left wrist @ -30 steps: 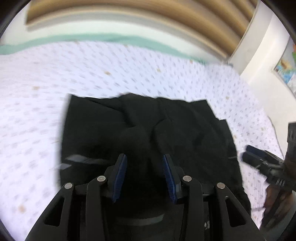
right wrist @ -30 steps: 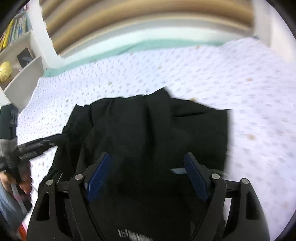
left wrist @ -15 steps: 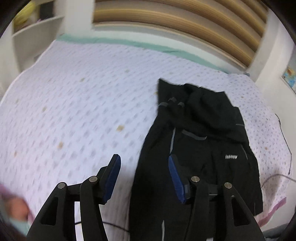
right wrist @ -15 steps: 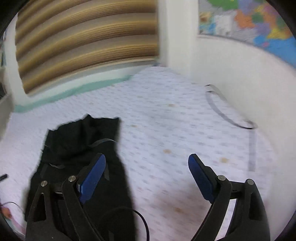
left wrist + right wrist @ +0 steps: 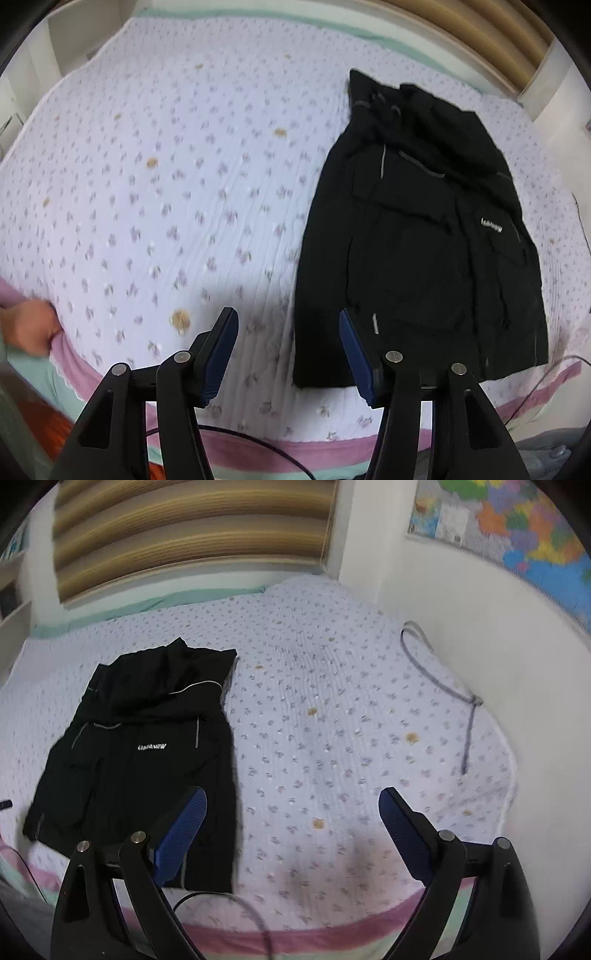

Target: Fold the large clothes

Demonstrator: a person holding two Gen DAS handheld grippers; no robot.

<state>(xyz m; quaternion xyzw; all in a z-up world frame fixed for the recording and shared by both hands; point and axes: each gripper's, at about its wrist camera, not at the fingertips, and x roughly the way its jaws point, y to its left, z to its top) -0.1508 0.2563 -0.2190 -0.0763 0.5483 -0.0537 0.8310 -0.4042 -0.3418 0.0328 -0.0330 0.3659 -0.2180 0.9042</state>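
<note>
A black jacket (image 5: 417, 236) lies folded lengthwise into a narrow strip on the flowered bedspread (image 5: 177, 177), its hem near the pink border at the bed's edge, white lettering on its chest. The left gripper (image 5: 288, 354) hangs over that near edge beside the hem, jaws opening, nothing between them. The right gripper (image 5: 291, 834) hovers to the jacket's other side, jaws opening wide, also empty. A grey strap (image 5: 439, 679) lies by the wall.

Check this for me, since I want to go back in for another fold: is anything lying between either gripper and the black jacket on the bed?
Nothing visible does. The black jacket lies alone on the floral bedspread, with only bare quilt between it and the left gripper or right gripper. Both jaws are opening and hold nothing.
</note>
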